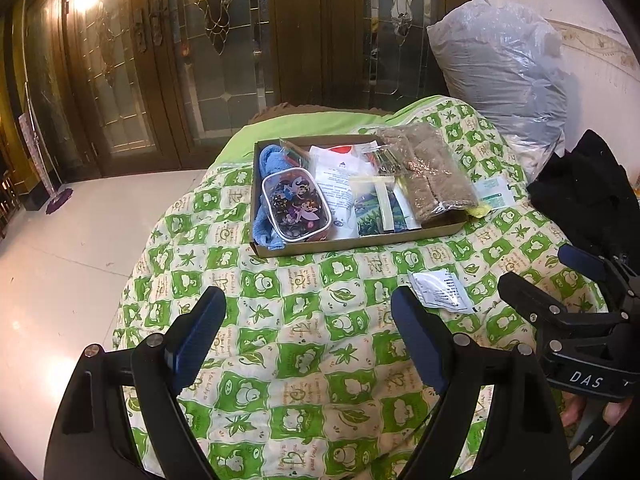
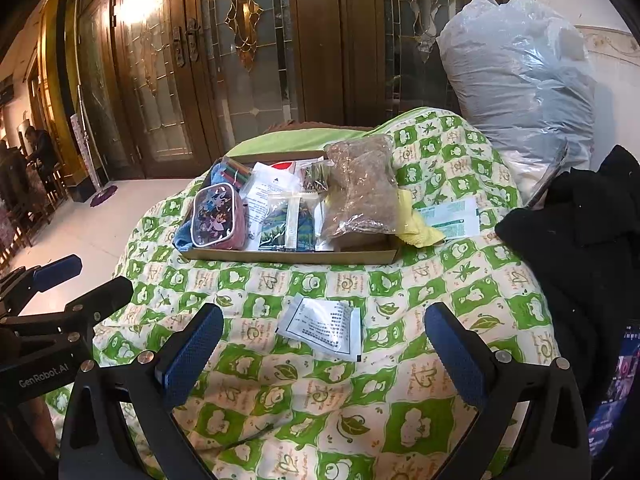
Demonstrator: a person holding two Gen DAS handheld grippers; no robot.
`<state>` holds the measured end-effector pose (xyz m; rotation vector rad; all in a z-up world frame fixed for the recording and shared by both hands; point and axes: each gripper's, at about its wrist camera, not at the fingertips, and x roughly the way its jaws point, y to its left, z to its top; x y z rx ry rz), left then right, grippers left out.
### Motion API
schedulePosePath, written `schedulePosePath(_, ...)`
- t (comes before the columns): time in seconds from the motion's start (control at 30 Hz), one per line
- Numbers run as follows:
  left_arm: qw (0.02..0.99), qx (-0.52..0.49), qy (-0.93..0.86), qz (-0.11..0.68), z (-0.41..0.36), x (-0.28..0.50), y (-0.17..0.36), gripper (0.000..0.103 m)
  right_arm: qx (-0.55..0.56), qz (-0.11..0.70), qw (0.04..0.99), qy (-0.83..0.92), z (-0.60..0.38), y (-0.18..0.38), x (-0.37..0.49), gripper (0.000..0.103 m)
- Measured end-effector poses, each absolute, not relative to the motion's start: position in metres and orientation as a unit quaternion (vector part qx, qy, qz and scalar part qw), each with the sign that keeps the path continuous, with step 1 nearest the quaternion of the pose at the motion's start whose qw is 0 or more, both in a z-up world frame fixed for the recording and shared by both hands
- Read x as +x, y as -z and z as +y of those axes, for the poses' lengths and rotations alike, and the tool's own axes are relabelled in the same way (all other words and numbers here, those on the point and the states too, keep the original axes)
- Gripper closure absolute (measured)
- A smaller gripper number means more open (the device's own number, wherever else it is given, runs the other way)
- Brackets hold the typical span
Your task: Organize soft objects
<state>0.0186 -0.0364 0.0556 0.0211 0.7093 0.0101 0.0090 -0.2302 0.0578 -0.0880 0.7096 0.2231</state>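
Hovering wide open, empty: left claw (image 1: 308,340) and right claw (image 2: 324,344), low in frame. Lying between right claw fingers on quilt (image 2: 420,292): white packet (image 2: 320,326). Sitting mid-frame beyond: cardboard tray (image 2: 288,257).

Left gripper (image 1: 308,320): jaws spread wide, nothing between the blue-padded fingers (image 1: 200,332), held low and pointing forward. Right gripper (image 2: 322,340): jaws likewise spread wide and empty, blue pads (image 2: 188,350) facing inward, level with the left unit and just beside it, each one showing at the edge of the other's wrist view. Part of a hand (image 1: 592,414) shows beneath the right gripper's body at the lower right of the left wrist view, wrapped on the handle; the rest of the arm is out of frame.
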Motion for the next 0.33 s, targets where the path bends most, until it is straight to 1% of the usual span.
schedulePosePath(0.33,0.941,0.020,-0.024,0.338,-0.0332,0.0200,-0.0544,0.018,-0.044,0.366,0.923,-0.106,-0.2278,-0.0498,0.0145,0.000)
